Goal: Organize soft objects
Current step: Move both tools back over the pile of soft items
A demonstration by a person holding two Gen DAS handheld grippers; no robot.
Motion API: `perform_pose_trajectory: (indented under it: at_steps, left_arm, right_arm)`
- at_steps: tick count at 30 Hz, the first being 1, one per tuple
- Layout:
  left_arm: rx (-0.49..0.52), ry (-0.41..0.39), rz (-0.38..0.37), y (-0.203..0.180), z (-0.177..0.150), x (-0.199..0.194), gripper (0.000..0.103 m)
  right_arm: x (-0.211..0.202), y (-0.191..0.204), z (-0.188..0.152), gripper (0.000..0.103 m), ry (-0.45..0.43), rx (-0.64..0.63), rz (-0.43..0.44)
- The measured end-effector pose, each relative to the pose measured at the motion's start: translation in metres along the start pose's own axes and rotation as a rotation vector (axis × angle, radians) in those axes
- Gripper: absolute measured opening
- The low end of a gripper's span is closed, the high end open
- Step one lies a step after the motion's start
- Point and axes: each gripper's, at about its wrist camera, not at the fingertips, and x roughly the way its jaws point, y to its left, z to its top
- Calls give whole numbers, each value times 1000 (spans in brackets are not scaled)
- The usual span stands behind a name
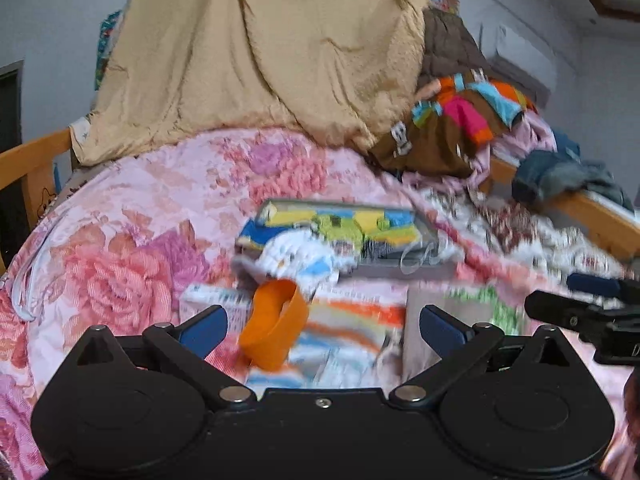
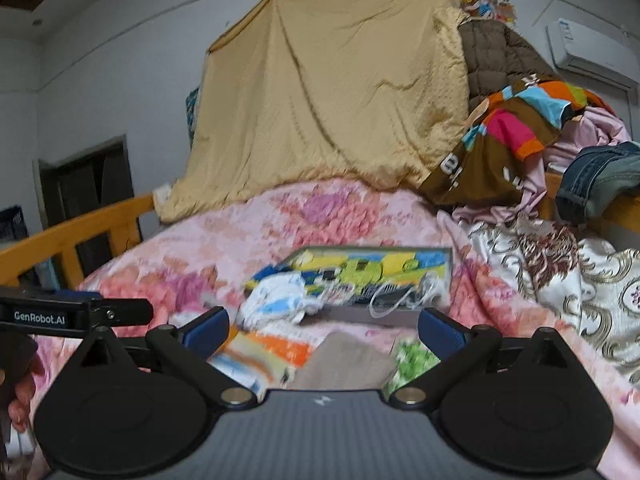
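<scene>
Legible text: "GenRobot.AI", white on black, on body of left gripper (image 2: 76, 314) as seen at left edge of right wrist view. Reads clean.

Left wrist view: right gripper (image 1: 592, 316) shows one white char at frame edge, poss. "D", rest cut off.

Brown garment (image 2: 476, 168) on clothes pile at rt: large white block letters, partial, approx "e" + more; folds hide the rest. Same garment (image 1: 424, 144) in left wrist view: white letters too blurred to read.

Small white logo mark on grey plate (image 2: 322, 400) of right gripper body, a symbol, no letters.

Box (image 2: 360, 276) on bed: colourful print, motion blur, no text readable.
</scene>
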Motion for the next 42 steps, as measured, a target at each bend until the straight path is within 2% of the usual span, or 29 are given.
perform_pose_trajectory:
  at_steps: [6,12,16,21,26,30,35,39,42]
  left_arm:
    - [101,95,-39,16,-21,3,102]
    - [173,123,-113,21,-37,5,102]
    - [191,153,-113,23,-46,15,102]
    - [162,182,-123,36,-52,31,102]
    - [149,221,-211,46,-59,45,102]
    - [150,216,-224,49,-63,51,102]
    - [138,232,-254,51,-66,62,102]
    - [121,239,-335,53,-65,68,102]
    - [92,238,-346,54,-65,73,102]
  right_arm:
    - [11,20,-13,103,72,-68,26]
    - [28,30,-25,103,142,-106,43]
    - [37,36,-31,103,179,-119,62]
    - [49,40,-34,103,205,-98,110]
    - [60,38,-34,102,199,-12,161]
    - [66,38,-34,102,184,26,196]
    - [73,45,-37,98,189,22,224]
    - [87,51,-44,93,238,48,260]
    - [92,56,-48,91,232,52,276]
